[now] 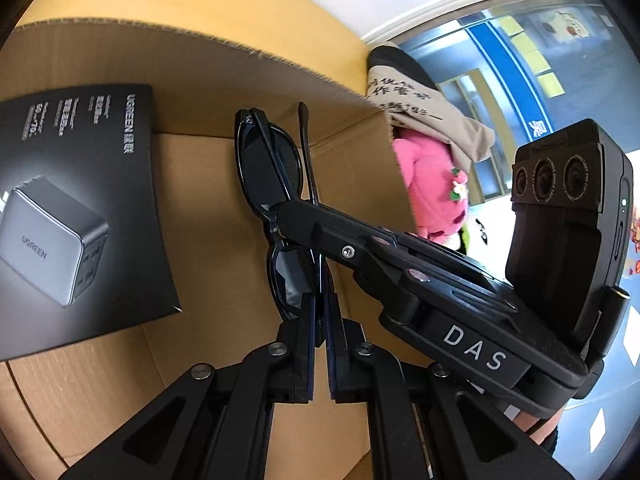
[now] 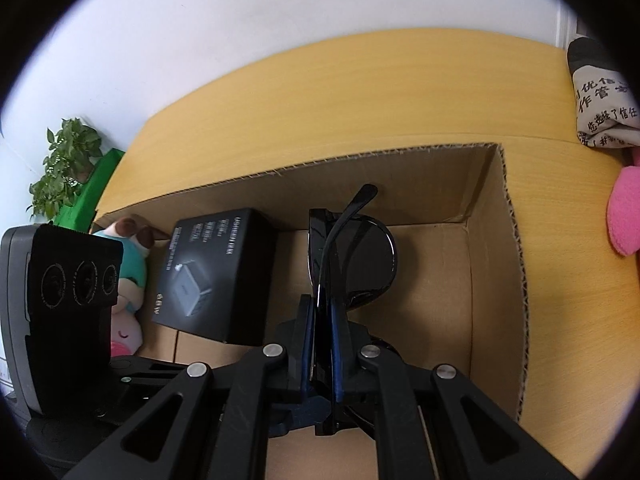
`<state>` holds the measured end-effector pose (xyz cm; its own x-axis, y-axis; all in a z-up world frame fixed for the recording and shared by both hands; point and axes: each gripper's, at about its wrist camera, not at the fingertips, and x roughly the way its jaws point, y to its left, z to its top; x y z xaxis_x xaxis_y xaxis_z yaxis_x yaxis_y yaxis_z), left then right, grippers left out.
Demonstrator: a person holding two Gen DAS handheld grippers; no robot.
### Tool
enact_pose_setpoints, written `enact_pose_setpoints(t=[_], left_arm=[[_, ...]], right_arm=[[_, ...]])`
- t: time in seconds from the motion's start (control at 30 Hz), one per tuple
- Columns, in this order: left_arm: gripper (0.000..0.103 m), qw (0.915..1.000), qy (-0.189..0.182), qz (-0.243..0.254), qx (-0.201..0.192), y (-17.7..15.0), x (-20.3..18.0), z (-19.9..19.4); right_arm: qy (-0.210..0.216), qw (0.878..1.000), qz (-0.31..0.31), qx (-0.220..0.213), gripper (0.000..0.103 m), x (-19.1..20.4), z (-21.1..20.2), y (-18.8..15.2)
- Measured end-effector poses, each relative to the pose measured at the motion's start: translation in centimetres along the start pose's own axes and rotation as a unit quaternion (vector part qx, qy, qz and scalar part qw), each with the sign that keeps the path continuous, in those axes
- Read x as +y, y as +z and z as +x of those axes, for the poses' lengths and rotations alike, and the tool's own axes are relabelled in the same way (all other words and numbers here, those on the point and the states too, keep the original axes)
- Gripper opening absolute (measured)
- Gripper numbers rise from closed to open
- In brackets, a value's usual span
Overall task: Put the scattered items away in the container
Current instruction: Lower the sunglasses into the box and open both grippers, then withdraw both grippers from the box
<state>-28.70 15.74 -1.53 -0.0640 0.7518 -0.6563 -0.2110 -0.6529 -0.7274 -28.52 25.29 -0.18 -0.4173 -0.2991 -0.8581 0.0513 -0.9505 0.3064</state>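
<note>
Black sunglasses (image 1: 268, 168) hang folded over the inside of an open cardboard box (image 1: 200, 36), held by both grippers. In the left wrist view my left gripper (image 1: 320, 320) is shut on the lower lens and frame. My right gripper (image 1: 282, 216) reaches in from the right and is clamped on the frame near the bridge. In the right wrist view the right gripper (image 2: 322, 344) is shut on the sunglasses (image 2: 360, 256), one temple arm sticking up. The box (image 2: 360, 160) stands on a wooden table (image 2: 360, 92). A black charger carton (image 2: 216, 276) lies inside the box.
The charger carton (image 1: 80, 200) fills the box's left part. A pink plush (image 1: 432, 184) and a beige printed cloth bag (image 1: 408, 100) lie right of the box. A teal and pink plush (image 2: 132, 272) sits by the box's left end. A potted plant (image 2: 64, 160) stands at the far left.
</note>
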Motion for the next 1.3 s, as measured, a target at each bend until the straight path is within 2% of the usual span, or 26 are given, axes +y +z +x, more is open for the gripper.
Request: enact_pose_setpoints(t=[0.3, 0.47, 0.5, 0.53, 0.57, 0.6, 0.63, 0.73, 0.77, 0.83, 0.87, 0.9, 0.97, 1.03, 1.13, 1.2, 1.3], left_arm=[[0.004, 0.9995, 0.017, -0.014, 0.022, -0.2, 1.7, 1.5], [0.004, 0.9995, 0.025, -0.013, 0.016, -0.2, 1.8, 1.3], [0.009, 0.9993, 0.034, -0.01, 0.012, -0.3, 1.6, 1.2], [0.016, 0.9987, 0.05, -0.007, 0.007, -0.4, 1.5, 0.9], [0.022, 0.9978, 0.067, -0.004, 0.0, -0.5, 1.4, 0.6], [0.035, 0.9962, 0.087, -0.001, -0.008, -0.7, 1.4, 0.1], [0.045, 0.9934, 0.112, 0.008, -0.022, -1.0, 1.0, -0.7], [0.054, 0.9832, 0.158, 0.063, -0.066, -2.6, -1.2, -3.8], [0.059, 0.9774, 0.174, 0.085, -0.084, -3.5, -2.1, -5.2], [0.077, 0.9583, 0.215, 0.132, -0.134, -5.7, -4.3, -8.1], [0.079, 0.9472, 0.232, 0.151, -0.161, -7.1, -5.3, -9.7], [0.083, 0.9365, 0.242, 0.169, -0.189, -8.6, -6.4, -11.5], [0.091, 0.9236, 0.248, 0.183, -0.228, -10.9, -7.7, -14.0], [0.103, 0.9032, 0.264, 0.186, -0.282, -14.1, -8.9, -17.2], [0.103, 0.8754, 0.288, 0.178, -0.345, -18.2, -10.2, -20.5], [0.103, 0.8537, 0.311, 0.162, -0.385, -21.3, -10.4, -22.4], [0.103, 0.838, 0.328, 0.146, -0.411, -24.3, -10.3, -24.0]], right_arm=[[-0.015, 1.0, 0.008, 0.02, 0.007, -0.5, 2.1, -0.3], [-0.012, 1.0, 0.006, 0.013, 0.009, -0.4, 2.2, -0.4], [-0.012, 1.0, 0.005, 0.009, 0.01, -0.4, 2.1, -0.5], [-0.014, 1.0, 0.002, 0.005, 0.02, -0.4, 2.0, -0.5], [-0.017, 1.0, -0.002, 0.0, 0.04, -0.3, 1.7, -0.6], [-0.019, 1.0, -0.007, -0.009, 0.047, -0.2, 1.1, -0.7], [-0.015, 1.0, -0.011, -0.017, 0.048, -0.1, 0.5, -0.9], [-0.017, 0.998, -0.037, -0.049, 0.061, 0.7, -2.6, -1.8], [-0.019, 0.997, -0.044, -0.065, 0.067, 0.9, -4.0, -2.3], [-0.018, 0.993, -0.052, -0.102, 0.072, 1.4, -7.1, -3.8], [-0.016, 0.991, -0.052, -0.118, 0.076, 1.6, -8.4, -4.5], [-0.021, 0.988, -0.057, -0.139, 0.078, 2.0, -10.1, -5.7], [-0.038, 0.981, -0.078, -0.173, 0.078, 3.3, -12.9, -8.0], [-0.055, 0.973, -0.098, -0.2, 0.078, 4.9, -15.3, -10.9], [-0.069, 0.967, -0.108, -0.22, 0.078, 6.7, -17.3, -14.7], [-0.071, 0.966, -0.107, -0.225, 0.078, 7.1, -18.3, -16.8], [-0.08, 0.964, -0.109, -0.229, 0.078, 7.8, -19.5, -19.5]])
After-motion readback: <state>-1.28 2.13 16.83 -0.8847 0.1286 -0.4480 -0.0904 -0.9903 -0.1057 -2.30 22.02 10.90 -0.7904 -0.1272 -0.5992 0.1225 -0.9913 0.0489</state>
